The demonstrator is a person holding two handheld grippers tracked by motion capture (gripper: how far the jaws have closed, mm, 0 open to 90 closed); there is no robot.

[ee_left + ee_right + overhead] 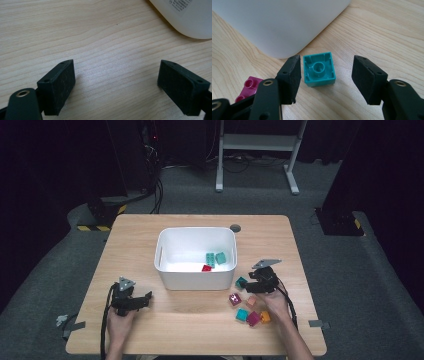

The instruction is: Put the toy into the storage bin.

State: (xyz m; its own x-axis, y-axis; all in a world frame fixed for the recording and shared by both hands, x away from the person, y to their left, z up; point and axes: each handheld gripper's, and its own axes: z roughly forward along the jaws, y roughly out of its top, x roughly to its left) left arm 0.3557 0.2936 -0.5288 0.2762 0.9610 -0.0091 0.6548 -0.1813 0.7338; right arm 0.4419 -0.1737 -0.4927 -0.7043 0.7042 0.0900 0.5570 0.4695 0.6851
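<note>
Between right claw [325,77] pads: hollow square teal plastic brick [319,68], untouched.

A light wooden table [150,235] stands on grey carpet [60,265], dark curtains [50,160] closing the room; at twelve o'clock a white metal frame [257,142], at ten o'clock black cables [158,190]
</note>
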